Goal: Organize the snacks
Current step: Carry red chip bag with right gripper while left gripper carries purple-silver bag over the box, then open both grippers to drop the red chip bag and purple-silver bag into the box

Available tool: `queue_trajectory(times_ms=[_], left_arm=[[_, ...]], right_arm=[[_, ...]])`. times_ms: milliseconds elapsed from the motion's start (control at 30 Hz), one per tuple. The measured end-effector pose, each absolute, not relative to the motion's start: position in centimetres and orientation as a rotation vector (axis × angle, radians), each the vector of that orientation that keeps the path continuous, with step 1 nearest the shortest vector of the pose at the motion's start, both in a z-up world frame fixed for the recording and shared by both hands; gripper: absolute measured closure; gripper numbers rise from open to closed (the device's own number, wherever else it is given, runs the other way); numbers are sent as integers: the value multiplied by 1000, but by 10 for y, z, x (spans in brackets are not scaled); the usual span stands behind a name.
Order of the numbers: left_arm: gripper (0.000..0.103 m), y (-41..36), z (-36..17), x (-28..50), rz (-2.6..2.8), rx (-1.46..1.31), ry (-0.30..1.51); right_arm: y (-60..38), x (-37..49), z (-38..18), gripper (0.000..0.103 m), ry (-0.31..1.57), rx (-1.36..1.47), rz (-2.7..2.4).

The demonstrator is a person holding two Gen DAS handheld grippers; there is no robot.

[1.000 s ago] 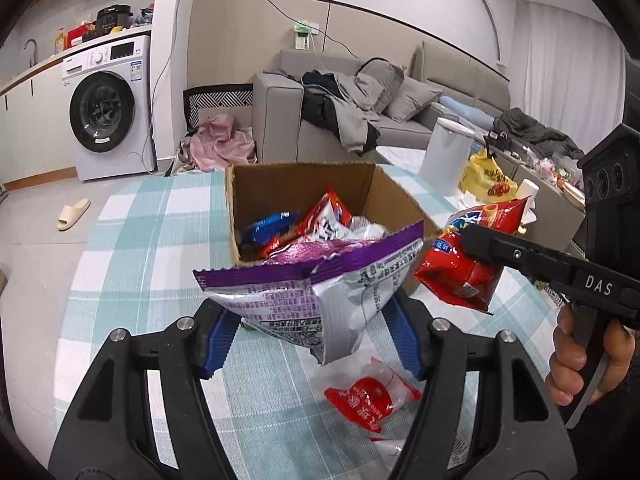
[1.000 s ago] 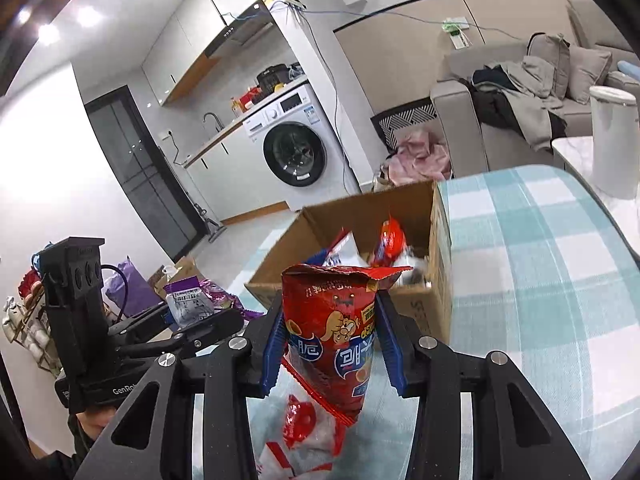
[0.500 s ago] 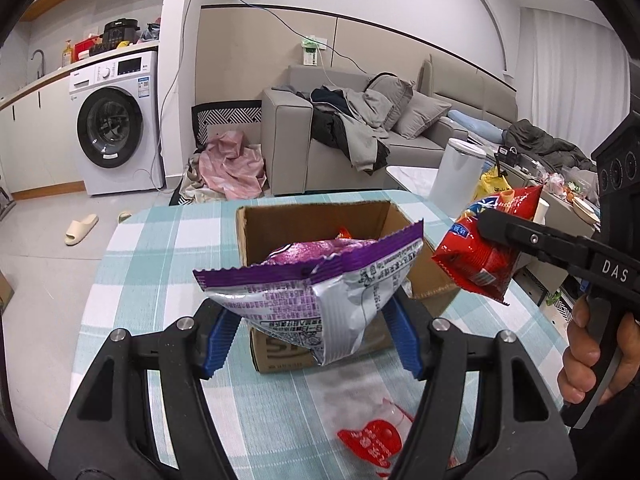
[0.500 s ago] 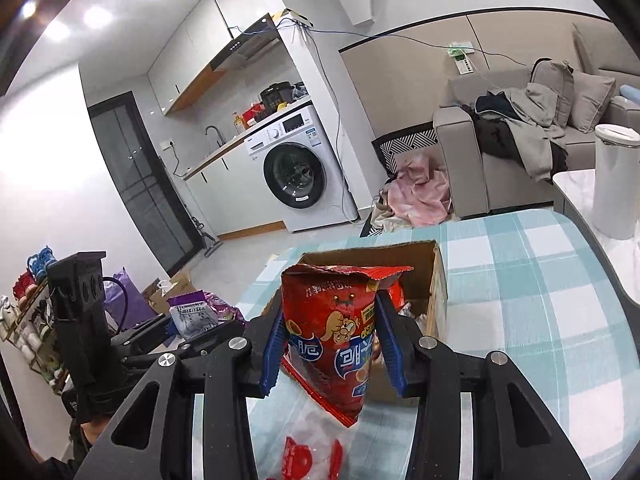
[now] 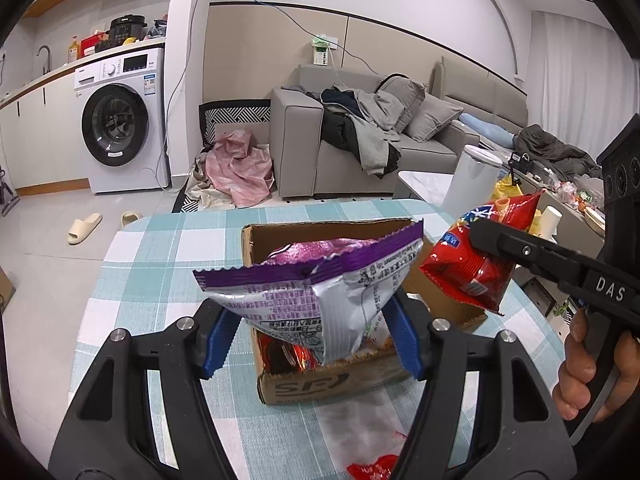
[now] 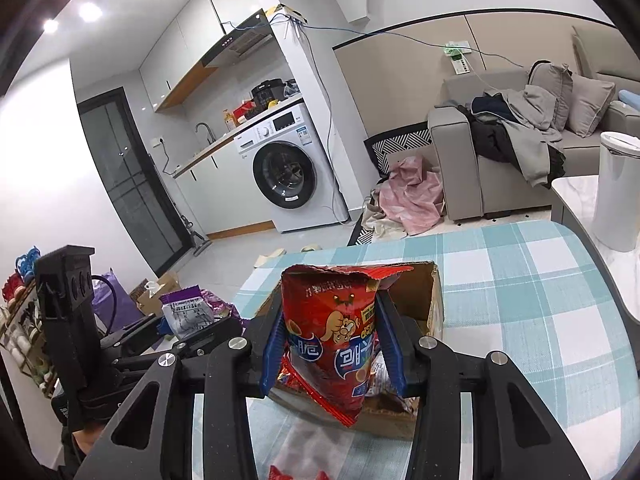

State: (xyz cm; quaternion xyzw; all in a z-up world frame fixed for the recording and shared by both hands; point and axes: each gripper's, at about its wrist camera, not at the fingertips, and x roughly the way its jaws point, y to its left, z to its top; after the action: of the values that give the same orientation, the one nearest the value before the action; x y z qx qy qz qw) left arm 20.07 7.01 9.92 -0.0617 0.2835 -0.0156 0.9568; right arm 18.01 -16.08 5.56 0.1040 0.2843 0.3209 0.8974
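My left gripper [image 5: 312, 340] is shut on a purple and silver snack bag [image 5: 320, 292] and holds it up in front of the open cardboard box [image 5: 320, 388], which has snack packs inside. My right gripper [image 6: 332, 356] is shut on a red snack bag [image 6: 332, 336] and holds it upright above the box's near edge [image 6: 434, 304]. The red bag [image 5: 476, 256] and right gripper [image 5: 500, 240] also show at the right of the left wrist view. The purple bag [image 6: 186, 314] shows at the left of the right wrist view.
The box stands on a table with a teal checked cloth [image 5: 168, 252]. A clear packet with red print [image 5: 368, 468] lies on the cloth near me. A white bin [image 6: 616, 188] stands past the table's right edge. A sofa and washing machine are behind.
Both grippers have risen and pulled back from the box with their bags still held. The box now looks lower and farther in both views.
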Motion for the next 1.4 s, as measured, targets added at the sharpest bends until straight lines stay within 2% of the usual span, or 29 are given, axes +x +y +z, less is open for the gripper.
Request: queue_trajectory(times_ms=[533, 1300, 1400], left_arm=[[39, 59, 67, 253, -35, -83, 642], [39, 47, 28, 287, -56, -44, 716], [38, 47, 28, 287, -53, -36, 725]], right_arm=[[-139, 212, 29, 60, 644, 137, 629], [-142, 243, 0, 60, 735, 126, 612], [-145, 239, 2, 51, 713, 119, 612]])
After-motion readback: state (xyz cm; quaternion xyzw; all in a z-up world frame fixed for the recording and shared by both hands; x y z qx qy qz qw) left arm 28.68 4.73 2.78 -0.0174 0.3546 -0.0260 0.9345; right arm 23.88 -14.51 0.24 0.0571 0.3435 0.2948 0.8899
